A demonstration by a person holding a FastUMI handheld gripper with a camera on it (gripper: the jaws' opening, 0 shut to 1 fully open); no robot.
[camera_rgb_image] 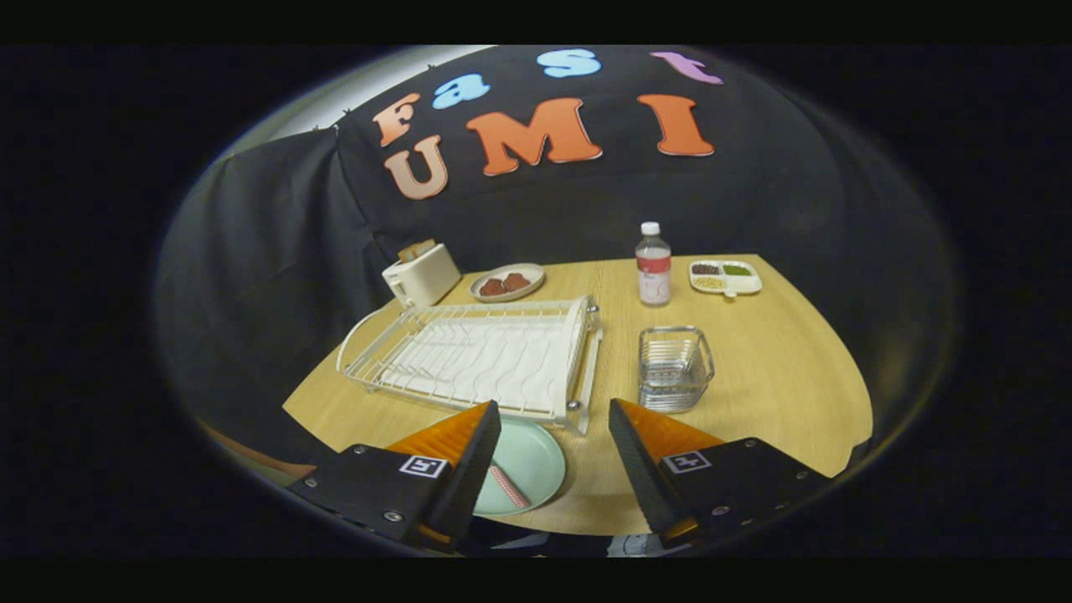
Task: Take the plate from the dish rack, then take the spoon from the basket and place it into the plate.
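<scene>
A pale green plate (529,462) lies flat on the wooden table (779,368), just in front of the white wire dish rack (477,352). A spoon with a pink-and-white handle (508,487) rests in the plate; the left finger covers part of both. My gripper (554,414) hovers above the table's near edge, open, with nothing between its fingers. The plate sits under and just right of the left finger. A small wire basket (674,368) stands beyond the right finger, with nothing seen in it. The dish rack holds no dishes.
At the back stand a cream toaster (421,273), a plate with brown food (507,283), a plastic bottle (653,266) and a white divided dish of small foods (725,277). Bare tabletop stretches right of the basket.
</scene>
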